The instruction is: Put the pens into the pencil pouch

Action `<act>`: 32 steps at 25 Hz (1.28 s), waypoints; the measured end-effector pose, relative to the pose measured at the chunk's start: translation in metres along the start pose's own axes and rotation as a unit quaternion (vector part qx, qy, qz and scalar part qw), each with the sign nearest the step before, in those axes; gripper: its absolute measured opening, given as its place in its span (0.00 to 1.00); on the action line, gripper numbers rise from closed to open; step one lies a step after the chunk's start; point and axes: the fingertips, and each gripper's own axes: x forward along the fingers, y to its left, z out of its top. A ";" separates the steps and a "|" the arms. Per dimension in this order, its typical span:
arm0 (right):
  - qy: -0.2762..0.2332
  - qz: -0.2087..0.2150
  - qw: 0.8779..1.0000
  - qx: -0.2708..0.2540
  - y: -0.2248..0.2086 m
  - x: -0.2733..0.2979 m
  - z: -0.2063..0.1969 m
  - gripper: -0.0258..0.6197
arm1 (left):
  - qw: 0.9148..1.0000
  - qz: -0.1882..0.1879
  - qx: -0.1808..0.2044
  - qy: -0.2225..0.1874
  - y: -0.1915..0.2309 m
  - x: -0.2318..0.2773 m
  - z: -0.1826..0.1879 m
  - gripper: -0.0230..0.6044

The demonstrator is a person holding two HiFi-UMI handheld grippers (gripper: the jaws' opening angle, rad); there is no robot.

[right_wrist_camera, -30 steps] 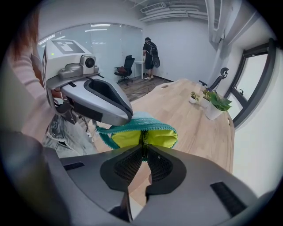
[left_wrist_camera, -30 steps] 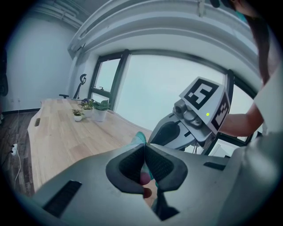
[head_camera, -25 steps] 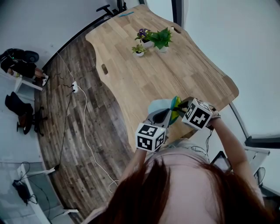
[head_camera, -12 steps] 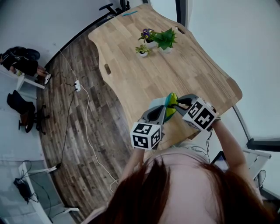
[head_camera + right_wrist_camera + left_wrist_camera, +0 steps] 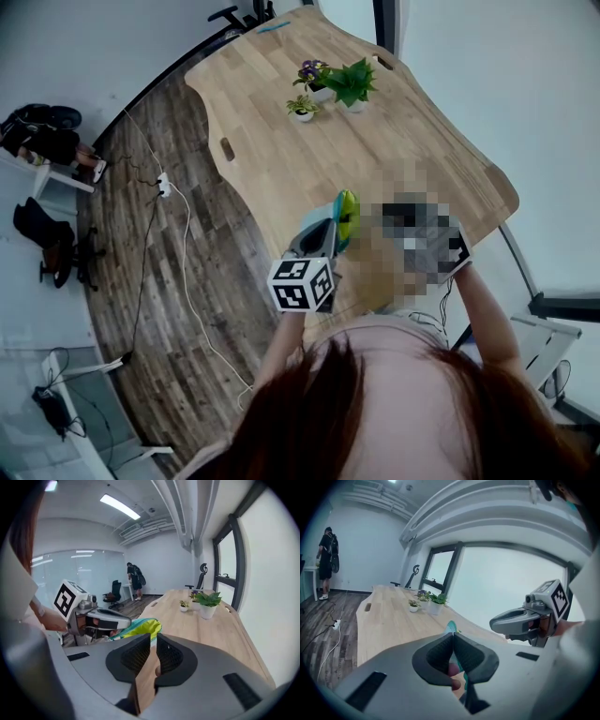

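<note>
One pencil pouch (image 5: pixel 345 217) edge is pinched by the left gripper (image 5: pixel 452 635); jaws of the right gripper (image 5: pixel 153 637) are held slightly apart, empty. Fabric slippage is risked.

The counter (image 5: pixel 309 159) is pale wood, smooth and matt, and the floor (image 5: pixel 178 319) is darker streaked wood planking. The pencil pouch (image 5: pixel 346 216) looks like soft cloth. The left gripper (image 5: pixel 452 639) and right gripper (image 5: pixel 153 641) are matt grey plastic, their jaws lined with dark ribbed pads
</note>
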 end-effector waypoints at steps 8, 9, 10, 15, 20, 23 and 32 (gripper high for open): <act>-0.031 -0.025 0.997 0.067 -0.013 -0.011 -0.002 0.07 | 0.999 0.002 -0.036 0.022 0.013 0.016 -0.025 0.05; -0.031 -0.027 0.997 0.070 -0.013 -0.012 -0.003 0.07 | 0.999 0.000 -0.039 0.028 0.014 0.019 -0.031 0.05; -0.030 -0.029 0.997 0.072 -0.013 -0.012 -0.005 0.06 | 0.999 -0.001 -0.042 0.033 0.015 0.022 -0.036 0.05; -0.027 -0.032 0.996 0.081 -0.010 -0.012 -0.011 0.06 | 0.997 -0.003 -0.051 0.060 0.025 0.036 -0.060 0.05; -0.030 -0.039 0.995 0.081 -0.008 -0.015 -0.011 0.06 | 0.995 -0.004 -0.059 0.076 0.031 0.041 -0.079 0.05; -0.033 -0.043 0.995 0.080 -0.007 -0.018 -0.011 0.06 | 0.995 -0.006 -0.065 0.078 0.031 0.042 -0.084 0.05; -0.050 -0.048 0.995 0.074 0.004 -0.023 -0.004 0.06 | 0.997 0.000 -0.061 0.050 0.030 0.027 -0.072 0.05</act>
